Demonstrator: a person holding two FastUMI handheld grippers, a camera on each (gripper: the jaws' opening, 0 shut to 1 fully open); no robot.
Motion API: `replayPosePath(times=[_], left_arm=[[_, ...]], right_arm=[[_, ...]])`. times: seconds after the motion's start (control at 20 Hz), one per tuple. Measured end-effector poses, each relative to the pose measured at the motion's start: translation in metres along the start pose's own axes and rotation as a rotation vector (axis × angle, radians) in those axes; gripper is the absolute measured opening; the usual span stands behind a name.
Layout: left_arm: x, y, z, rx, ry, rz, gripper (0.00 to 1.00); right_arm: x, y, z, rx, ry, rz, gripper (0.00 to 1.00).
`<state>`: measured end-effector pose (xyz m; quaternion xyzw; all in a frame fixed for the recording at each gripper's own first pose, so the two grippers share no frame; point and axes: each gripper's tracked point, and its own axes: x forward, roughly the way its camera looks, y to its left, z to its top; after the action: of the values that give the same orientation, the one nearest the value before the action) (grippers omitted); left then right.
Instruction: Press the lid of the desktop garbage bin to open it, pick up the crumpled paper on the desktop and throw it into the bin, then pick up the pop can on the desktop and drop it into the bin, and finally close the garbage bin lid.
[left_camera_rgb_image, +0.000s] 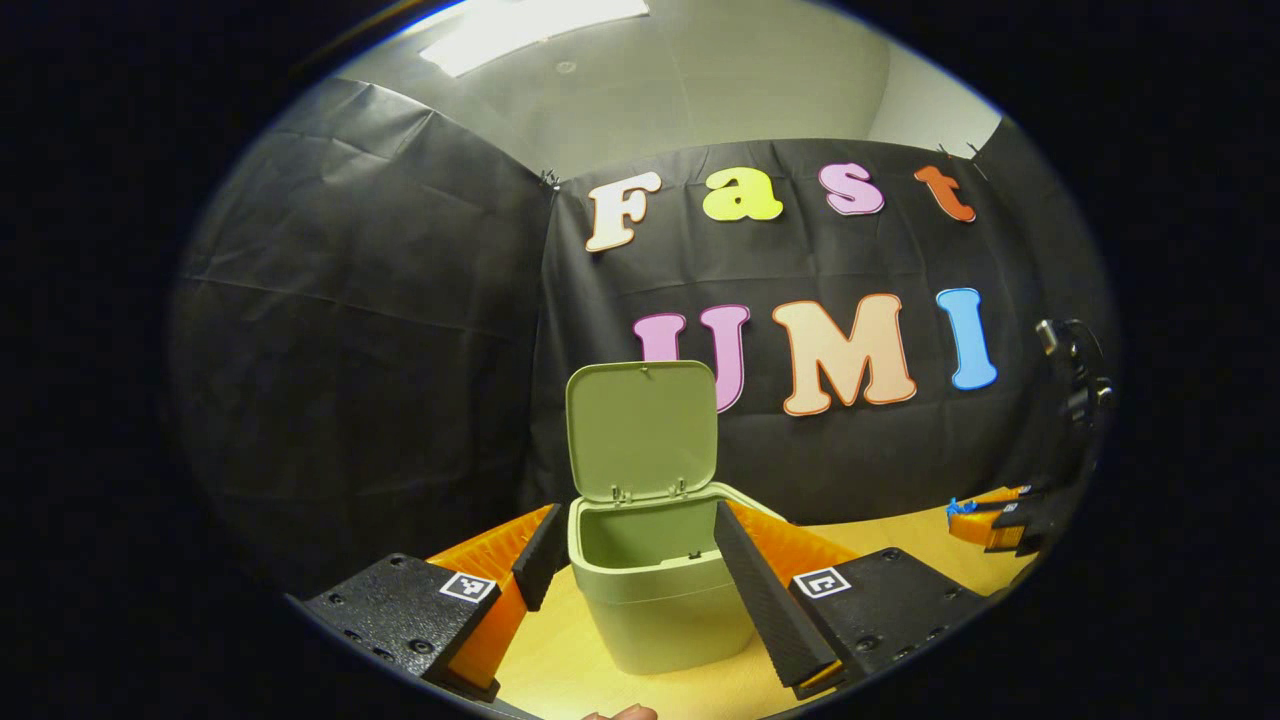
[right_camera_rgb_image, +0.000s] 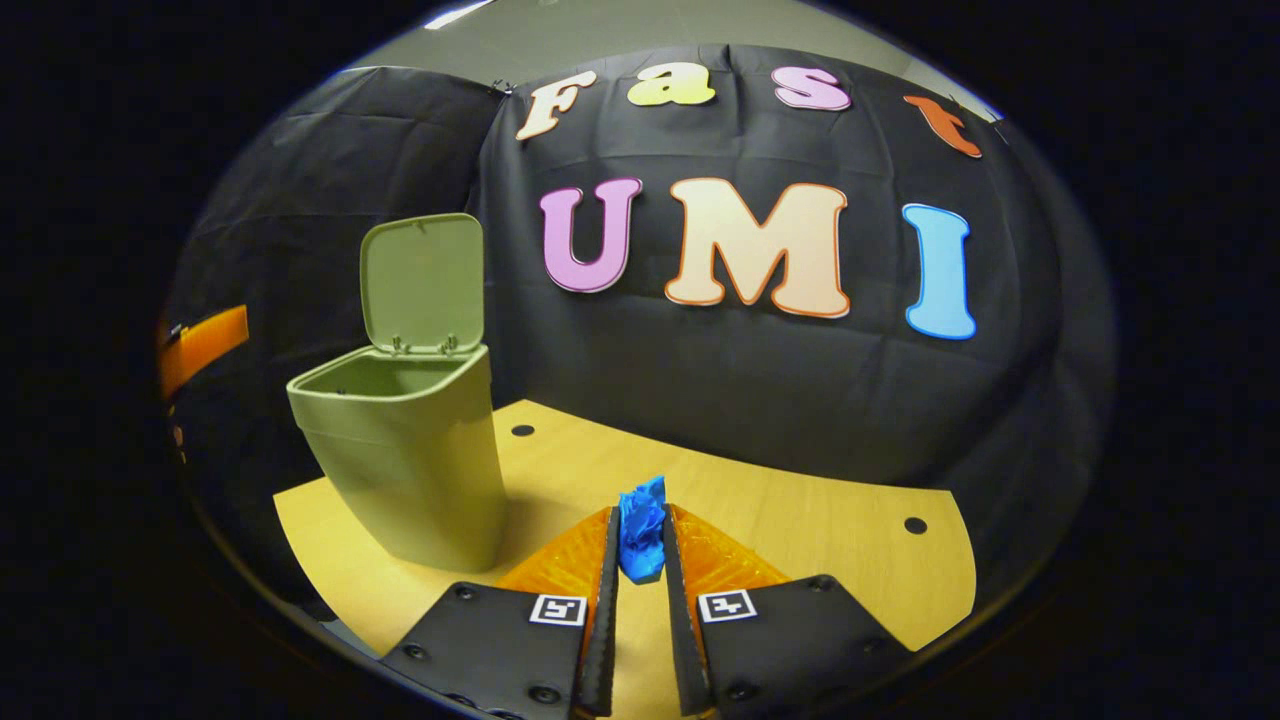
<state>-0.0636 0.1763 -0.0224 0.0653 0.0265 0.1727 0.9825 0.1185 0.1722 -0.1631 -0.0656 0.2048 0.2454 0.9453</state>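
Observation:
The green bin (left_camera_rgb_image: 655, 590) stands on the wooden desk with its lid (left_camera_rgb_image: 642, 428) swung up and upright. My left gripper (left_camera_rgb_image: 632, 555) is open, its fingers on either side of the bin's rim, not pressing it. In the right gripper view the bin (right_camera_rgb_image: 410, 460) stands to the left, lid (right_camera_rgb_image: 422, 282) up. My right gripper (right_camera_rgb_image: 640, 540) is shut on the blue crumpled paper (right_camera_rgb_image: 641, 530), held a little above the desk, right of the bin. The right gripper (left_camera_rgb_image: 995, 520) with the blue paper also appears far right in the left gripper view. The pop can is hidden.
The wooden desk (right_camera_rgb_image: 800, 520) has small dark holes (right_camera_rgb_image: 915, 525) in its top. Black cloth walls close in behind and to the sides. An orange strap (right_camera_rgb_image: 200, 345) shows at the far left of the right gripper view.

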Motion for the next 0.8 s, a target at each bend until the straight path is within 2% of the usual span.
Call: replayPosePath(times=[0.1,0.2,0.45,0.8], left_arm=[[-0.001,0.012,-0.004,0.001,0.006,0.014,0.95],[0.000,0.023,-0.010,0.002,0.017,0.026,0.92],[0.000,0.056,-0.021,0.006,0.039,0.052,0.92],[-0.004,0.101,-0.031,0.013,0.055,0.093,0.92]], right_arm=[[0.003,0.017,0.017,-0.002,-0.029,0.027,0.27],[0.008,0.035,0.037,-0.007,-0.072,0.053,0.24],[0.026,0.083,0.072,-0.027,-0.129,0.119,0.26],[0.056,0.153,0.078,-0.043,-0.134,0.183,0.26]])
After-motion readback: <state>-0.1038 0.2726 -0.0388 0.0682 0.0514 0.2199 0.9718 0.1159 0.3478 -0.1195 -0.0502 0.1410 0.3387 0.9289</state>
